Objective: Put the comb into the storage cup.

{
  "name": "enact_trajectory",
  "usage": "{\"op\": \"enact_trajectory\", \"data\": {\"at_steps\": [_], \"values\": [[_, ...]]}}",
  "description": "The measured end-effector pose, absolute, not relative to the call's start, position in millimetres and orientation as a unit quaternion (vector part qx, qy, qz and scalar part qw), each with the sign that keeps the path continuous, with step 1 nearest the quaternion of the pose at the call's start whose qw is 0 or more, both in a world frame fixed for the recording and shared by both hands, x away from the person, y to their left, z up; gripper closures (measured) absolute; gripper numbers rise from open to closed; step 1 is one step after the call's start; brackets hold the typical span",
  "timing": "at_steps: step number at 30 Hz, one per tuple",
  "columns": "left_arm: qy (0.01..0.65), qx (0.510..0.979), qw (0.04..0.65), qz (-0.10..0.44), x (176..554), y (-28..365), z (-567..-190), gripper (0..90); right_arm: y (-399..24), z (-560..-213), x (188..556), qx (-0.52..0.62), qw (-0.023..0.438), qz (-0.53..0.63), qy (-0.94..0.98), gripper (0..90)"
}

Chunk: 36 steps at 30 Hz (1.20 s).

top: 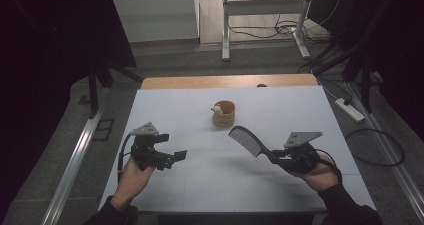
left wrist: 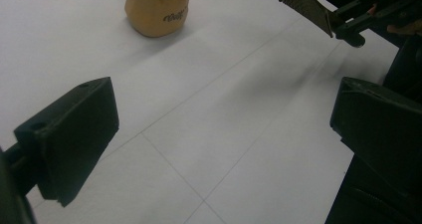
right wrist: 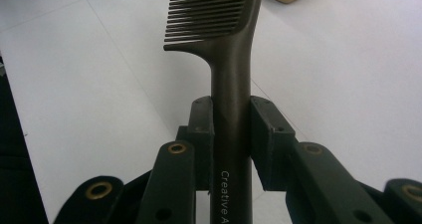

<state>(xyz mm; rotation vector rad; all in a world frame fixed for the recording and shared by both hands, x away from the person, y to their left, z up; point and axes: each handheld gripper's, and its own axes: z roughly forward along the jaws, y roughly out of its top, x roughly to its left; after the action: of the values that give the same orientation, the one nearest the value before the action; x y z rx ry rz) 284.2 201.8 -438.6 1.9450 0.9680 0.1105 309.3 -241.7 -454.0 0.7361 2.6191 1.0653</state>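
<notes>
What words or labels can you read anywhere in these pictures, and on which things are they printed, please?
"Creative A": white print on the comb handle, cut off at the picture's lower edge, in the right gripper view.
Dark script on the tan cup: too blurred to read in the left gripper view, too small in the high view.

Two forearms in dark sleeves come in from the near edge. The left hand (top: 131, 177) holds the left gripper (top: 176, 156) up in the air, pointing to the right. Its two jaws stand wide apart with nothing between them. The right hand (top: 320, 174) holds the right gripper (top: 276, 157), which points up and to the left. Its jaws are squeezed tight on a handle, one on each side.
</notes>
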Motion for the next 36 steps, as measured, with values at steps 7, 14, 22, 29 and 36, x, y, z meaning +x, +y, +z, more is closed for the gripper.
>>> {"op": "enact_trajectory", "data": {"at_steps": [7,14,22,29,36], "values": [[0.387,0.792,0.470,0.041,289.4,194.9,-436.4,0.0,-237.3,-452.9,307.0,0.235,0.115,0.370,0.891,72.8],[0.377,0.794,0.476,0.029,294.8,189.7,-434.1,0.0,-233.4,-452.3,305.0,0.227,0.114,0.374,0.892,72.8],[0.365,0.799,0.478,0.014,303.0,180.6,-433.2,0.0,-228.3,-451.8,302.0,0.214,0.116,0.381,0.892,72.8],[0.354,0.802,0.482,0.001,309.5,171.2,-432.3,0.0,-223.1,-451.0,298.4,0.200,0.120,0.386,0.892,72.8],[0.346,0.801,0.488,-0.010,316.7,163.1,-431.2,0.0,-218.5,-450.6,295.3,0.192,0.120,0.390,0.892,72.8]]}}
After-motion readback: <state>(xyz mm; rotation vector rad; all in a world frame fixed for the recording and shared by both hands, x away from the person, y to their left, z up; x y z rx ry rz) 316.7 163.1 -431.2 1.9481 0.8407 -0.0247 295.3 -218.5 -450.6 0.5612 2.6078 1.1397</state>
